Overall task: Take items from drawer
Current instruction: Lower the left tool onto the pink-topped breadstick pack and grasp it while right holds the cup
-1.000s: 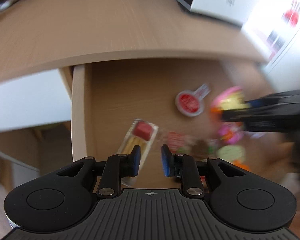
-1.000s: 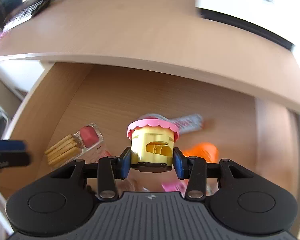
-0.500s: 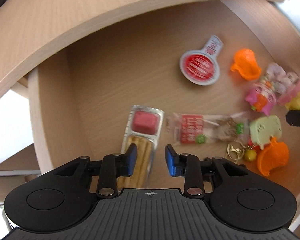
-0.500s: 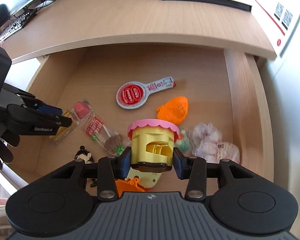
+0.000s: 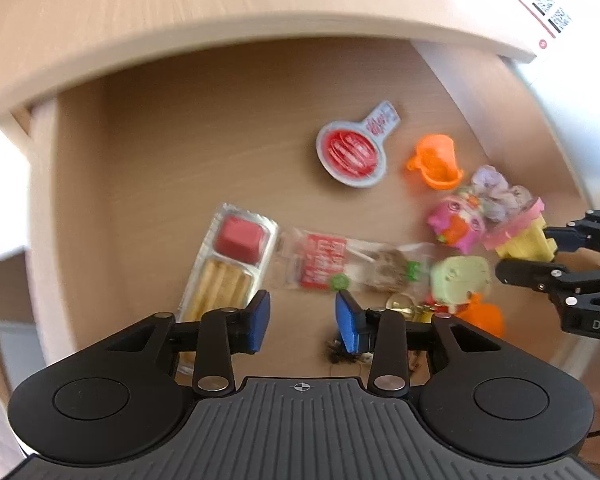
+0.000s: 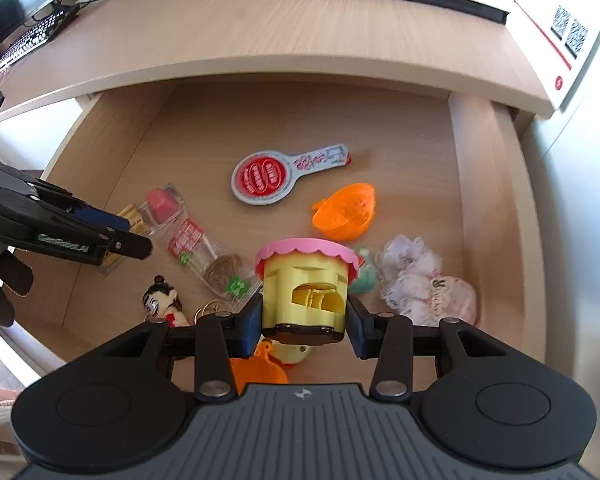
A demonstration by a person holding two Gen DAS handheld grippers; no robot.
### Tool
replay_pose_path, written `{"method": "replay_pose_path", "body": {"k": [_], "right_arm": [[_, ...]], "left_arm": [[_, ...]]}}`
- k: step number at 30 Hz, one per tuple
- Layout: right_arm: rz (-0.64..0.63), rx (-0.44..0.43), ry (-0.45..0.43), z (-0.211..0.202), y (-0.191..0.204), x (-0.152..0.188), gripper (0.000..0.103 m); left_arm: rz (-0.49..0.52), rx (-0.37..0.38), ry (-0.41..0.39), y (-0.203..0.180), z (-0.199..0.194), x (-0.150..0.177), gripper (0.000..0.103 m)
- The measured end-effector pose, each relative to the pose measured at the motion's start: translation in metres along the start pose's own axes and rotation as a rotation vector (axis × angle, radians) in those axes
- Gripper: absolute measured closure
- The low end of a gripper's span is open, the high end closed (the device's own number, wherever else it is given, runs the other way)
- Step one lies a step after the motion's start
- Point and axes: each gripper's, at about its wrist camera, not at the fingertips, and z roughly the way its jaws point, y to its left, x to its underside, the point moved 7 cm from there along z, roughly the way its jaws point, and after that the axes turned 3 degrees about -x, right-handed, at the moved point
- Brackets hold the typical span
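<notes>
While right claw (image 6: pixel 303 322) clamps yellow toy (image 6: pixel 305 284), left claw (image 5: pixel 303 322) widens.
Nothing between its jaws; now lower over drawer (image 5: pixel 220 120) snacks than before.

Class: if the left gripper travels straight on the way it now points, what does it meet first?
Probably the bare drawer floor, just beside the breadstick snack pack; the left gripper is open and empty. Depth is hard to judge.
</notes>
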Motion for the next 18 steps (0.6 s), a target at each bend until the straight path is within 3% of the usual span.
{"method": "replay_pose_path", "body": {"k": [2, 4, 6, 13, 18], "right_arm": [[-0.002, -0.004, 0.006, 0.002, 0.002, 0.002, 0.061], [0.005, -0.007, 0.01, 0.003, 0.001, 0.002, 0.061], [0.011, -0.007, 0.015, 0.005, 0.001, 0.003, 0.061], [0.013, 0.002, 0.018, 0.006, 0.0, 0.004, 0.061], [0.012, 0.008, 0.011, 0.004, 0.001, 0.004, 0.061]], "left_arm": [[0.071, -0.081, -0.027, 0.0, -0.004, 0.0, 0.064], [0.118, -0.121, 0.01, 0.002, 0.002, 0.001, 0.065], [0.14, -0.136, 0.046, 0.004, 0.008, 0.001, 0.064], [0.206, -0.185, 0.045, -0.002, 0.01, -0.014, 0.065], [0.178, -0.163, 0.028, 0.007, 0.009, -0.015, 0.066]]}}
